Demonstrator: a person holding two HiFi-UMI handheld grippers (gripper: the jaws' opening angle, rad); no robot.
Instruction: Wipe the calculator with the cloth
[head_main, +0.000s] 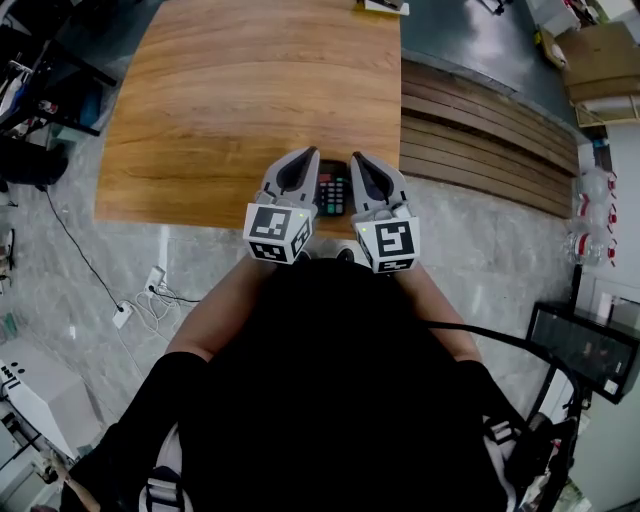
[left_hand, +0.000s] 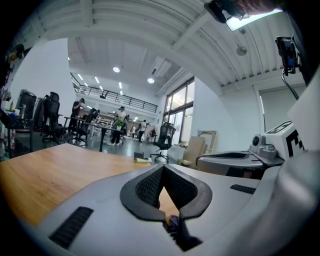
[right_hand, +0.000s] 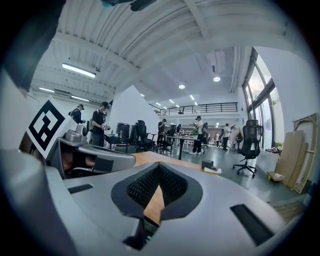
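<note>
A dark calculator (head_main: 332, 190) with rows of keys lies near the front edge of the wooden table (head_main: 250, 90). My left gripper (head_main: 309, 153) is just left of it and my right gripper (head_main: 358, 158) just right of it, side by side, both pointing across the table. The left gripper (left_hand: 163, 168) is shut with nothing between its jaws; a small purple bit (left_hand: 174, 221) shows below them, and I cannot tell what it is. The right gripper (right_hand: 159, 166) is also shut and empty, with a sliver of the calculator (right_hand: 145, 228) under it. No cloth is in view.
A small boxy object (head_main: 383, 5) sits at the table's far edge. Dark wooden planks (head_main: 480, 130) lie on the floor to the right, and a power strip with cables (head_main: 140, 298) to the left. Office chairs (right_hand: 249, 140) and people stand far behind.
</note>
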